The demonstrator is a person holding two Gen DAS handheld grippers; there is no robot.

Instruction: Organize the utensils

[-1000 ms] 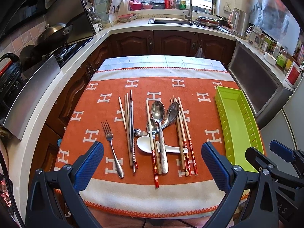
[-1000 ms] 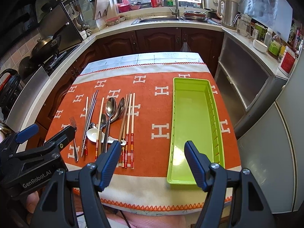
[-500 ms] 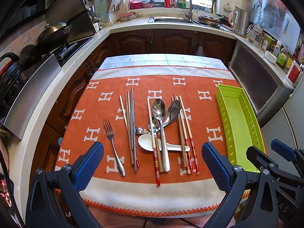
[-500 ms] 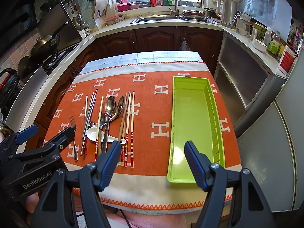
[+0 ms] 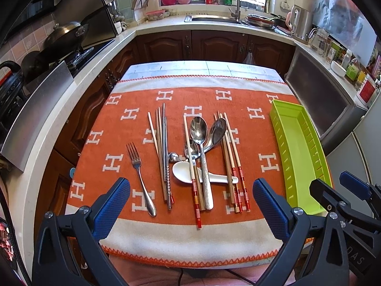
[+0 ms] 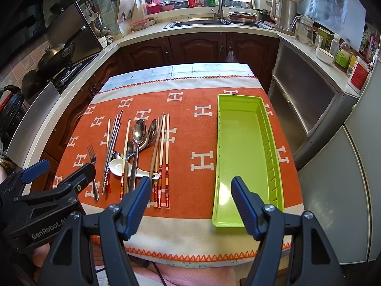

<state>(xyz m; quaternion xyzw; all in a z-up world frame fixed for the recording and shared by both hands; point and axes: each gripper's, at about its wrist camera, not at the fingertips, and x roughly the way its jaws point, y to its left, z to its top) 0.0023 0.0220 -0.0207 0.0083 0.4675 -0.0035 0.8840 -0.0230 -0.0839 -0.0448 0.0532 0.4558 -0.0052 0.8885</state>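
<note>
lime green tray (image 6: 240, 143), orange cloth (image 5: 190, 100) with white h marks

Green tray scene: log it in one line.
left gripper: open | right gripper: open | green tray: empty | utensils: on cloth

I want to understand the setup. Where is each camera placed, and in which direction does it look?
Left wrist: on the left gripper, facing the utensil pile; right gripper at right edge.
Right wrist: on the right gripper, facing the green tray; left gripper at left edge.
Shared: orange cloth, utensils, tray, kitchen sink beyond.
</note>
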